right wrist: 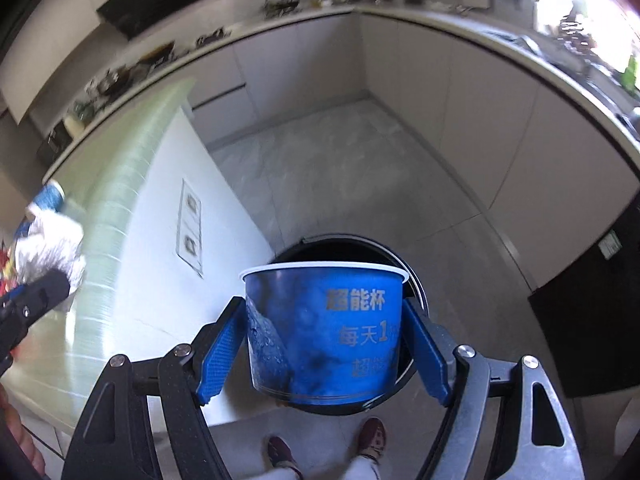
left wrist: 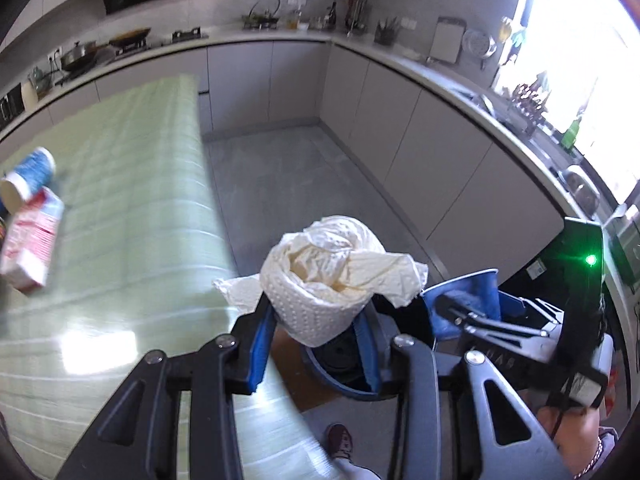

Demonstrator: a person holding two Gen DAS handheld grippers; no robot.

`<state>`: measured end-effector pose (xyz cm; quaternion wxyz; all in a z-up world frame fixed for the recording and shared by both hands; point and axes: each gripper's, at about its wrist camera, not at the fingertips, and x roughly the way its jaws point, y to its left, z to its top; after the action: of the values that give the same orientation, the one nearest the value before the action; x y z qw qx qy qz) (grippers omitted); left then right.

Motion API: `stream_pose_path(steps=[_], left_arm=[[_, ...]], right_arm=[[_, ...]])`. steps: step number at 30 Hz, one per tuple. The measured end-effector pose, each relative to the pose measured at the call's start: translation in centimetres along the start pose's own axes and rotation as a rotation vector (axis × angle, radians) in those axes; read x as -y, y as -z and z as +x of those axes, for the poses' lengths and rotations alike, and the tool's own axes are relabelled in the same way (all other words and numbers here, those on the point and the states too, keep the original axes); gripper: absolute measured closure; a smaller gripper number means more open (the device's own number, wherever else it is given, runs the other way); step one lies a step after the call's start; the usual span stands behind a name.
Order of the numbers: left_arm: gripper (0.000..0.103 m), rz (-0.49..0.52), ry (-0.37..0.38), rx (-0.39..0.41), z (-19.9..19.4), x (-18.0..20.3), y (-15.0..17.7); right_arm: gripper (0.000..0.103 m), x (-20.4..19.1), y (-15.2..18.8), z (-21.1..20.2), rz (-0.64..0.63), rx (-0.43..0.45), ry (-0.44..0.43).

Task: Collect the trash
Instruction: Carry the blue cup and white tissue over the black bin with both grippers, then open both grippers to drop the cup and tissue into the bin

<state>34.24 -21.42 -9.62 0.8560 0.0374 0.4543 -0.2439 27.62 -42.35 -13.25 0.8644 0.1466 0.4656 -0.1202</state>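
My left gripper (left wrist: 316,320) is shut on a crumpled white paper towel (left wrist: 324,276), held beyond the table edge above the round dark trash bin (left wrist: 326,376) on the floor. My right gripper (right wrist: 324,312) is shut on a blue paper cup (right wrist: 324,332) with printed lettering, held upright over the same bin's black rim (right wrist: 418,284). The left wrist view shows that cup (left wrist: 466,296) just right of the paper towel. On the table's green cloth (left wrist: 132,216) lie a blue-and-white paper cup (left wrist: 28,178) on its side and a pink-and-white carton (left wrist: 32,240).
The white side of the table (right wrist: 160,248) stands left of the bin. Grey cabinets (left wrist: 400,128) and a cluttered counter wrap around the floor behind and to the right. A black appliance (right wrist: 592,320) stands at the right. The person's shoes (right wrist: 372,436) are near the bin.
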Motion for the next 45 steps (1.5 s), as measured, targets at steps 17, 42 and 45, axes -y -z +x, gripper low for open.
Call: stream_pose_path(steps=[17, 42, 45], left_arm=[[0.061, -0.131, -0.127, -0.176, 8.7, 2.9, 2.8], [0.024, -0.079, -0.182, -0.134, 5.4, 6.1, -0.1], [0.024, -0.08, -0.172, -0.103, 2.7, 5.9, -1.1]], right_arm=[[0.022, 5.0, -1.8, 8.2, -0.103, -0.14, -0.146], [0.012, 7.3, -3.4, 4.7, -0.07, -0.03, -0.125], [0.012, 6.2, -3.7, 3.1, -0.088, -0.015, -0.119]])
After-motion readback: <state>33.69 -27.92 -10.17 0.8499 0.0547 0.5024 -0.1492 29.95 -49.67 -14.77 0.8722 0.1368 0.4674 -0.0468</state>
